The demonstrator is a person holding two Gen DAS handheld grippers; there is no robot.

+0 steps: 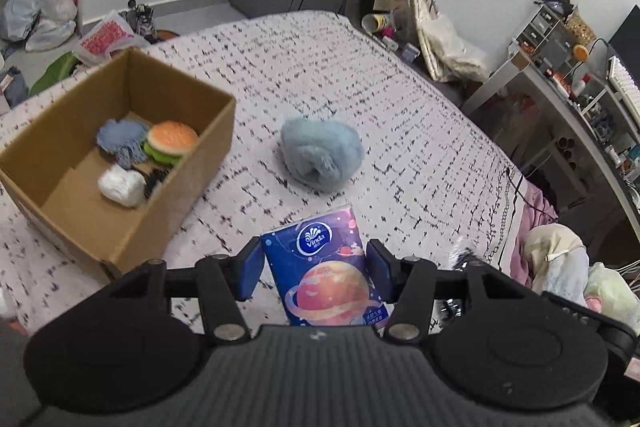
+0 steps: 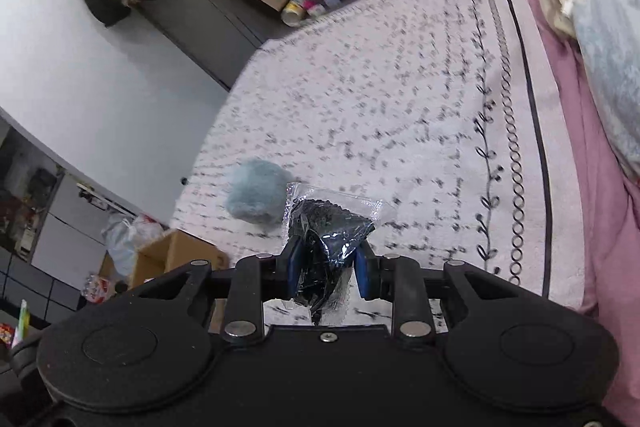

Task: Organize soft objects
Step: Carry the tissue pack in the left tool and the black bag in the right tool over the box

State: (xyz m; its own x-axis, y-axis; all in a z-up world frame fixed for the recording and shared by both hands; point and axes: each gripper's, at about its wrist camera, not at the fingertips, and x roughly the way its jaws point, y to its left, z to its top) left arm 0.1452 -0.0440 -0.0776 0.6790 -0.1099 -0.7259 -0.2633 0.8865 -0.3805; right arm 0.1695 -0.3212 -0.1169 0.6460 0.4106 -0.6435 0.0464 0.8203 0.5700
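Blue plastic pocket-tissue pack printed with a pink ringed planet and a white round logo (image 1: 326, 275): clamped upright between the blue pads of the left gripper (image 1: 314, 269), one pad pressed on each long side, held clear above the bedspread. Clear crinkled plastic sachet holding a black lacy item (image 2: 328, 239): pinched between the blue pads of the right gripper (image 2: 326, 263), its sealed upper edge standing out beyond the fingertips. White bedspread with black dash pattern and a chain-and-vine border (image 1: 400, 99): covers the bed under both tools. Pale blue fluffy plush bundle (image 1: 322, 155): lying loose on the bedspread, just beyond the tissue pack and well apart from both grippers; in the right wrist view it shows to the left of the sachet. Open brown cardboard box (image 1: 200, 163): standing on the bedspread to the left of the plush bundle. Contents of box: one squishy toy hamburger with orange bun and green layer (image 1: 170, 143), one blue-grey shaggy chenille piece (image 1: 120, 139) touching the hamburger, one white crumpled soft bundle (image 1: 120, 185) nearer the front wall, one small dark item beside it, too indistinct to identify. Pink sheet (image 2: 580, 187): exposed along the bed's right edge.
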